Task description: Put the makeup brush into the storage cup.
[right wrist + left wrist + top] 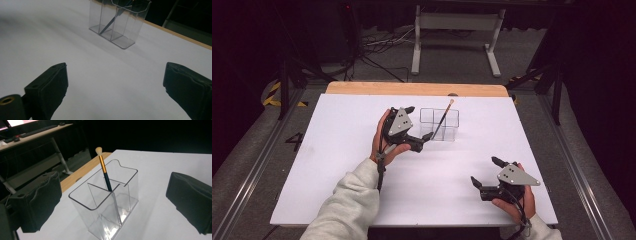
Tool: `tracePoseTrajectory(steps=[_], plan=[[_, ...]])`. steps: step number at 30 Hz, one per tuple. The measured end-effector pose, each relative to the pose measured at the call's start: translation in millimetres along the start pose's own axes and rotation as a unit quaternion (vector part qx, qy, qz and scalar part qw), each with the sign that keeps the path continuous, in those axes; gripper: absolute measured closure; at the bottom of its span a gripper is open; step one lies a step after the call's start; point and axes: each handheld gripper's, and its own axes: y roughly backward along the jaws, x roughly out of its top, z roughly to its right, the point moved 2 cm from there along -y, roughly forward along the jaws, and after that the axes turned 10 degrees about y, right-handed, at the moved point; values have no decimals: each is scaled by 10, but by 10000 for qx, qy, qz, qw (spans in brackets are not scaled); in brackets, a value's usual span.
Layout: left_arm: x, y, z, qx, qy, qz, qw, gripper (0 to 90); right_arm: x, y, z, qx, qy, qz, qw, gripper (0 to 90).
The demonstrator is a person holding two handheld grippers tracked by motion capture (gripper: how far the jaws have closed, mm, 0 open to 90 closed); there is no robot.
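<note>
Brush: the makeup brush [443, 119] stands in the clear organizer [439, 125], its dark handle down in one compartment and its pale bristle tip leaning toward 1 o'clock in the high view; it rests against a divider, so it needs no hand to stay up.
Organizer: it sits on the white table [337, 165] at about 12 o'clock from the table's middle, near the wooden far edge; the other compartments look empty.
Left gripper: the left gripper [418, 126] is just beside the organizer at its 9 o'clock side; its jaws are wide apart with nothing between them; I judge that the brush is already let go.
Left hand pose: the forearm comes in from 6 o'clock and the jaws point toward 3 o'clock, about level.
Right gripper: the right gripper [484, 171] waits well apart at 5 o'clock from the organizer; its jaws are apart and hold nothing.
Right hand pose: it is low over the table, the jaws pointing toward 10 o'clock.
</note>
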Motion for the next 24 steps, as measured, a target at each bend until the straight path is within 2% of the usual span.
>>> tracePoseTrajectory(steps=[3,5,7,15,19,24], plan=[[-13,35,0,4,24,27,10000,9,-1,0,2,-2,-7,-2,10000,66],[-28,46,1,38,-37,-17,10000,9,3,1,-1,-4,7,9,10000,66],[-42,61,5,-33,40,-21,10000,9,3,1,-1,-3,7,8,10000,66],[-37,171,25,34,-58,9,10000,13,7,12,8,-24,21,18,10000,66],[-61,226,47,18,-22,55,10000,13,11,20,18,-44,-7,46,10000,66],[-118,288,51,55,-43,-19,10000,13,15,21,10,-39,12,48,10000,66]])
